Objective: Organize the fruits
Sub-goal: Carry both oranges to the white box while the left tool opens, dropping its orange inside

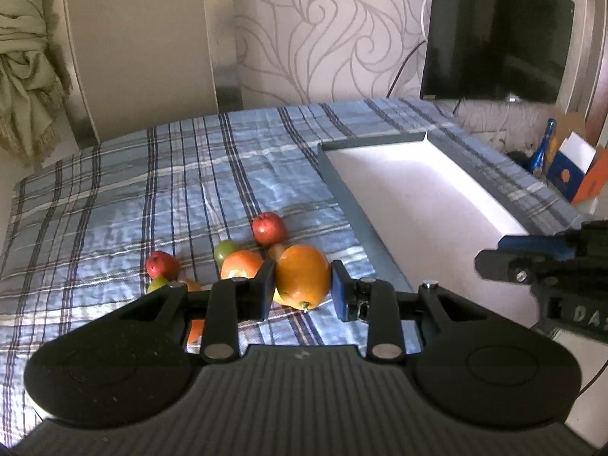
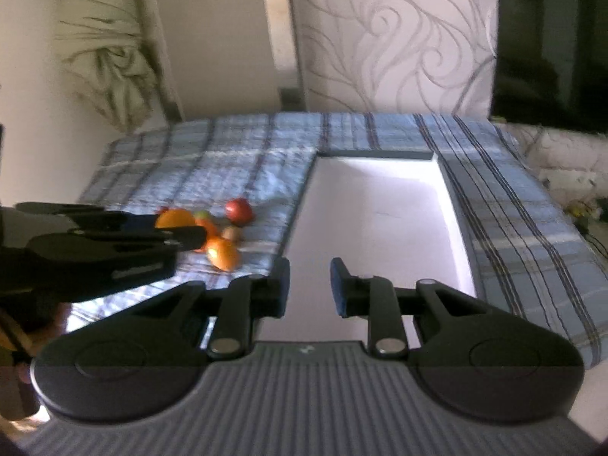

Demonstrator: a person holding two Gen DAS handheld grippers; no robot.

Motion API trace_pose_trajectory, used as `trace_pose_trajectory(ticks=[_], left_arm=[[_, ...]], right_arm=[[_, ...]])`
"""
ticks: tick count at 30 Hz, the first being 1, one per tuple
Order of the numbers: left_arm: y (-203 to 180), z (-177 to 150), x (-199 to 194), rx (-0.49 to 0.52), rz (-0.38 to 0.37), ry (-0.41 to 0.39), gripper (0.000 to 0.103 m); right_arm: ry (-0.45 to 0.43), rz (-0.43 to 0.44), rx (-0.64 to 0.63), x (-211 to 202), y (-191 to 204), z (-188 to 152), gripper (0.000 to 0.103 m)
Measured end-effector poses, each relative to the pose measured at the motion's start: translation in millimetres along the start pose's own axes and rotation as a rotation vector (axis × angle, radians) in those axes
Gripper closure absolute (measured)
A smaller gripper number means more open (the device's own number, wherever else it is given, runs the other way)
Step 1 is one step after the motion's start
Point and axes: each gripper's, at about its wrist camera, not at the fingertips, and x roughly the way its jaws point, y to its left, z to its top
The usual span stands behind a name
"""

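Left wrist view: my left gripper [image 1: 303, 288] sits spread around the big orange [image 1: 303, 276], pads beside it, contact unclear. Apples [image 1: 269, 228], other fruit clustered on the plaid bedspread [image 1: 114, 197], left of the tray [image 1: 364, 228]. Right wrist view: my right gripper [image 2: 309, 288] is parted, holding nothing, hovering over the tray's near end.

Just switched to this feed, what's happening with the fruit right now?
The left gripper has its fingers around a large orange fruit from the pile on the plaid cloth; whether they grip it yet is unclear. The right gripper hovers open and empty over the white tray, which holds no fruit. Two red fruits remain on the cloth.
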Motion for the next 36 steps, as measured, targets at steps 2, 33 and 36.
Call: trace_pose_trajectory(ticks=[2,33,36], left_arm=[[2.1,0.7,2.7,-0.006,-0.001,0.0,0.068],[97.8,-42.8,-31.4,-0.148,0.171,0.038,0.068],[94.9,-40.4,-28.2,-0.146,0.166,0.037,0.068]], right_arm=[[-0.005,-0.003,0.005,-0.2,-1.9,0.1,0.077],[0.235,0.136,-0.234,134.6,95.6,22.6,0.068],[0.205,0.132,-0.251,125.1,96.3,17.5,0.068]])
